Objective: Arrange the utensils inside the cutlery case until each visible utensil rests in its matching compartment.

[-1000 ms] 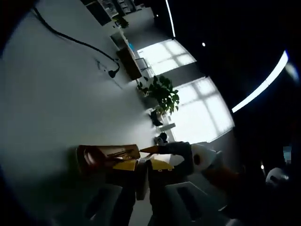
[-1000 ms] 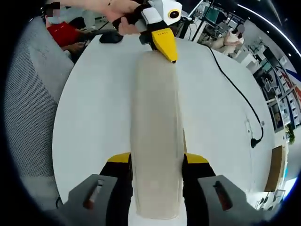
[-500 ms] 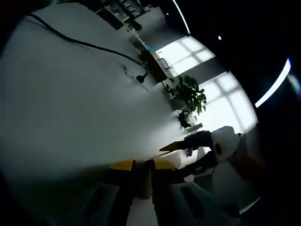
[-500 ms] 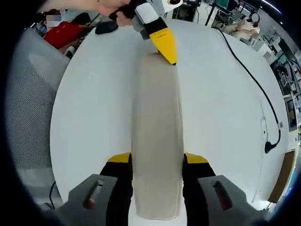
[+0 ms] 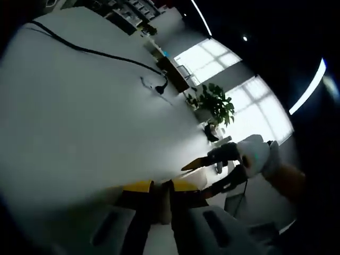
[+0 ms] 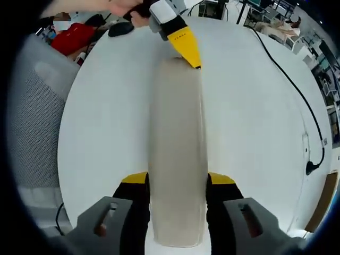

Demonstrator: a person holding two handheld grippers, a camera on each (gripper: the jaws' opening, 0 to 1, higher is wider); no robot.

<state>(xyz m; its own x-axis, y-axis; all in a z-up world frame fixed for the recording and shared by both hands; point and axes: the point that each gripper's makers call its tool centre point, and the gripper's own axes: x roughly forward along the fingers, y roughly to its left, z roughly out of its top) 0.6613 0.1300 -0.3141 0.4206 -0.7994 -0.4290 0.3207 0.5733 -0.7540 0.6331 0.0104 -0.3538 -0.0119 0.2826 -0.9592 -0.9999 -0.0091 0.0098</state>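
Both cameras have swung a little, but the cutlery case (image 6: 177, 154) has stayed long and shut, clamped between the right gripper (image 6: 177, 183) jaws above the middle of the white table (image 6: 106, 122). At its far end the left gripper (image 6: 183, 45) pinches it too. No utensils show yet, so the sorting seems barely begun.

White round table (image 6: 106, 122) with a black cable (image 6: 297, 101) and beige cutlery case (image 6: 177, 154).
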